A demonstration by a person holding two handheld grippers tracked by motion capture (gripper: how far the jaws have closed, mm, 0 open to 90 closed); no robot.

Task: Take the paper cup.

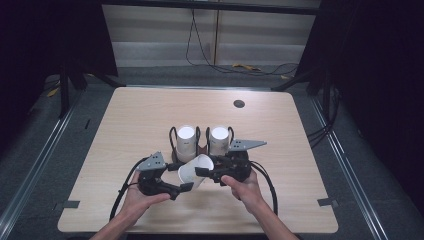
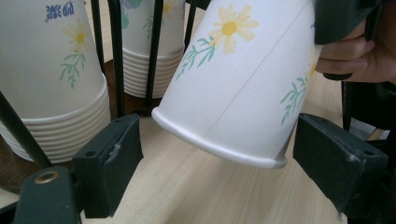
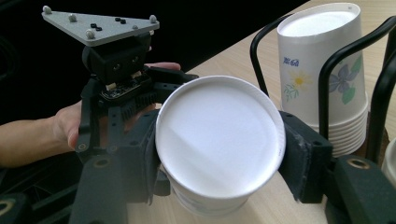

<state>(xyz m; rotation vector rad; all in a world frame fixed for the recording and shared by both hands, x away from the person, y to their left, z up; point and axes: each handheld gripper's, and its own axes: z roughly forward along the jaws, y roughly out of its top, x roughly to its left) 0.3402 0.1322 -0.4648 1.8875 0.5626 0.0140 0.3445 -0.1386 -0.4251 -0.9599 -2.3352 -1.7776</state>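
A white paper cup [image 1: 196, 170] printed with yellow flowers hangs tilted just above the table, in front of the cup holder. My right gripper [image 1: 206, 174] is shut on its base end; in the right gripper view the two pads press the cup [image 3: 219, 140] from both sides. My left gripper [image 1: 182, 189] stands open around the cup's rolled rim [image 2: 219, 149]. In the left gripper view its left pad [image 2: 112, 158] is clear of the rim and its right pad [image 2: 336, 158] sits close beside it.
A black wire holder [image 1: 200, 145] at mid-table carries two stacks of upturned paper cups [image 1: 186, 140] [image 1: 219, 139]. A round hole [image 1: 239, 104] lies at the far right of the wooden table [image 1: 125, 130]. Cables run across the floor behind.
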